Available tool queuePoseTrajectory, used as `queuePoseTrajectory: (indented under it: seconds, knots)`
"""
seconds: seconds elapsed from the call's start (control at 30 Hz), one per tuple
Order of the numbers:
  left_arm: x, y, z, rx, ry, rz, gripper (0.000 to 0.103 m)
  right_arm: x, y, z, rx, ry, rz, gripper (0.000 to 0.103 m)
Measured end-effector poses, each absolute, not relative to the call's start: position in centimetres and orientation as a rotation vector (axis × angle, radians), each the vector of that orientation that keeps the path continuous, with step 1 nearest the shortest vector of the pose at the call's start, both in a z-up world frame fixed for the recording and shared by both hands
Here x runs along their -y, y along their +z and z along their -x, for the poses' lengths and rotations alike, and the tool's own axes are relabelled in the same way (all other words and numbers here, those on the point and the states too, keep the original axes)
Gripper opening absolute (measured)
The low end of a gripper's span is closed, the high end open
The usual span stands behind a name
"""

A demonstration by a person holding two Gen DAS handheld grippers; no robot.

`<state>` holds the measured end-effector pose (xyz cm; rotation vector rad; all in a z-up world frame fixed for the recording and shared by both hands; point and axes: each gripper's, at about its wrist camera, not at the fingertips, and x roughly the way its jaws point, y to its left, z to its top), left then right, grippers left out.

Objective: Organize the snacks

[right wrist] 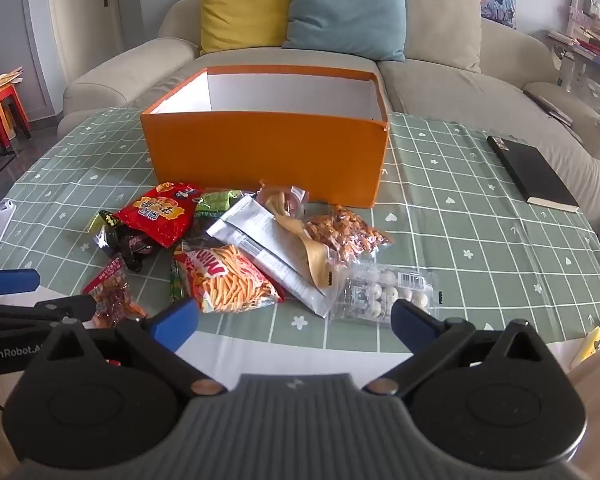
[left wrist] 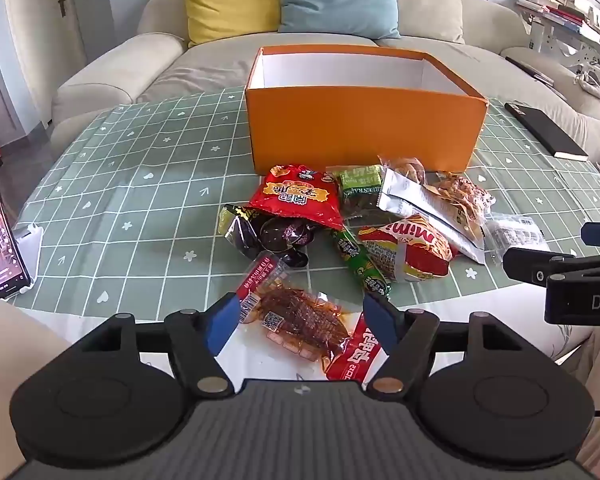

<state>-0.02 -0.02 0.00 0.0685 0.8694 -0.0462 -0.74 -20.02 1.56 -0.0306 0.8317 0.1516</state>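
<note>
1. The open orange cardboard box with white interior (right wrist: 266, 156) is standing at the far side of the green grid-patterned tablecloth (right wrist: 460, 216), apparently waiting to receive the snacks; no snack inside is showing.
2. The pile of snack packets (left wrist: 364, 220) is lying just in front of the box's near wall.
3. The left gripper (left wrist: 300, 320) is hovering with fingers spread around the clear packet of reddish dried meat (left wrist: 300, 316), pads not pressing, likely lining up a first pick.
4. The right gripper (right wrist: 294, 322) is hanging wide open near the clear packet of white candies (right wrist: 384, 292), holding nothing.
5. The yellow-and-red crisp-stick bag (right wrist: 228, 280) is reading "Mimi", printed upside down from here; the left gripper's body is showing "GenRobot.A".
</note>
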Motion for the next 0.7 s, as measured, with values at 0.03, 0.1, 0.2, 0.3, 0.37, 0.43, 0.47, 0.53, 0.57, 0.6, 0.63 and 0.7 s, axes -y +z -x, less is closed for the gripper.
queuePoseTrajectory:
  seconds: [0.03, 0.1, 0.2, 0.3, 0.37, 0.43, 0.47, 0.53, 0.57, 0.6, 0.63, 0.7]
  knots:
    - [0.09, -0.01, 0.06, -0.871, -0.050, -0.070, 0.081, 20.02, 1.55, 0.73, -0.833, 0.152, 0.030, 0.099]
    - [0.29, -0.01, 0.16, -0.871, -0.054, -0.077, 0.080, 19.98, 1.53, 0.76, -0.832, 0.153, 0.031, 0.099]
    - [0.15, 0.36, -0.08, -0.876, -0.065, -0.067, 0.080, 19.85, 1.52, 0.84, -0.831, 0.154, 0.035, 0.099]
    - [0.12, 0.39, 0.11, -0.873, -0.067, -0.063, 0.080, 20.05, 1.46, 0.70, -0.835, 0.155, 0.030, 0.099]
    - [0.21, 0.49, 0.17, -0.874, -0.067, -0.064, 0.080, 20.05, 1.47, 0.75, -0.834, 0.155, 0.032, 0.099]
    - [0.32, 0.63, 0.27, -0.873, -0.067, -0.065, 0.080, 20.02, 1.42, 0.66, -0.839, 0.154, 0.029, 0.099]
    - [0.01, 0.26, 0.07, -0.874, -0.066, -0.058, 0.080, 20.02, 1.41, 0.66, -0.839, 0.154, 0.029, 0.099]
    - [0.03, 0.29, 0.10, -0.874, -0.065, -0.059, 0.080, 20.00, 1.41, 0.66, -0.839, 0.154, 0.029, 0.099]
    - [-0.03, 0.26, 0.09, -0.873, -0.066, -0.058, 0.080, 20.00, 1.40, 0.66, -0.839, 0.154, 0.029, 0.099]
    - [-0.06, 0.24, 0.09, -0.873, -0.067, -0.058, 0.080, 19.99, 1.40, 0.67, -0.839, 0.154, 0.029, 0.099]
    - [-0.06, 0.22, 0.10, -0.873, -0.066, -0.057, 0.080, 19.98, 1.43, 0.63, -0.840, 0.154, 0.030, 0.099]
    - [-0.05, 0.18, 0.11, -0.873, -0.066, -0.057, 0.080, 19.96, 1.47, 0.57, -0.841, 0.153, 0.030, 0.099]
